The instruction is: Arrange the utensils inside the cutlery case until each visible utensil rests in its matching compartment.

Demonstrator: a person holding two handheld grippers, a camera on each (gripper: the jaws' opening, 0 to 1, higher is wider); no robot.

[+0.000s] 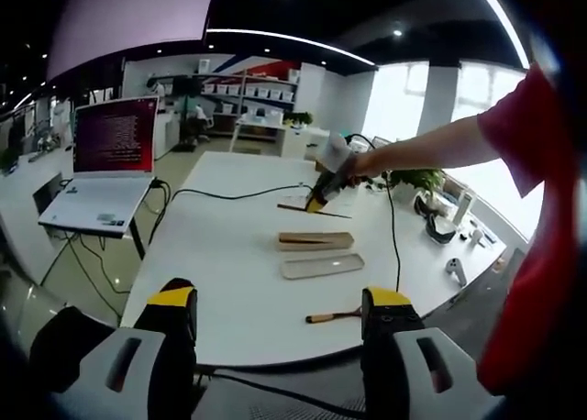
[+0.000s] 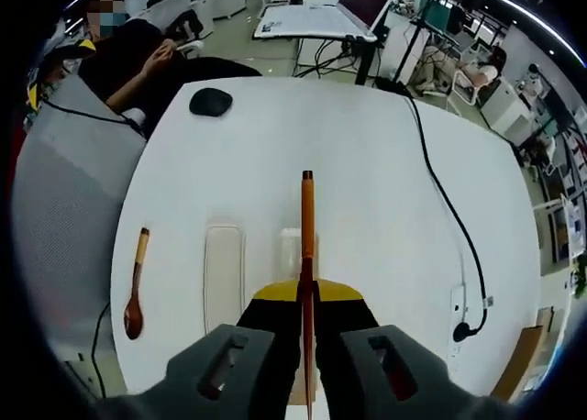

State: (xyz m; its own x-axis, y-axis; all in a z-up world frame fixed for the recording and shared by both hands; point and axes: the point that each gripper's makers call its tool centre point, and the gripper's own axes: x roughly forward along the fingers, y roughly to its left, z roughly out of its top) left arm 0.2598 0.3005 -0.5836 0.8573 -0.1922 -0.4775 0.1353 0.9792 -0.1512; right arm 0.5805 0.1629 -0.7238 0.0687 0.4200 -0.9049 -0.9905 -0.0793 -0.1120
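My right gripper [image 2: 307, 293] is shut on a slim orange-brown chopstick [image 2: 307, 220] that points forward above the white table. Beneath it lies the open cutlery case [image 2: 290, 246], with its pale lid [image 2: 224, 278] to the left and a wooden spoon [image 2: 136, 287] further left near the table edge. In the left gripper view, the case [image 1: 316, 240], lid [image 1: 322, 266] and spoon [image 1: 332, 317] lie in a row. Beyond them the right gripper [image 1: 323, 193] hovers in a person's hand with the chopstick [image 1: 310, 209]. My left gripper [image 1: 282, 303] is open and holds nothing, near the table's front edge.
A black mouse [image 2: 211, 102] lies on the table's far left, and a black cable [image 2: 447, 209] runs along the right side. A laptop [image 1: 108, 177] stands on a side stand. A person [image 2: 138, 58] sits beyond the table. A potted plant [image 1: 417, 178] stands at the far end.
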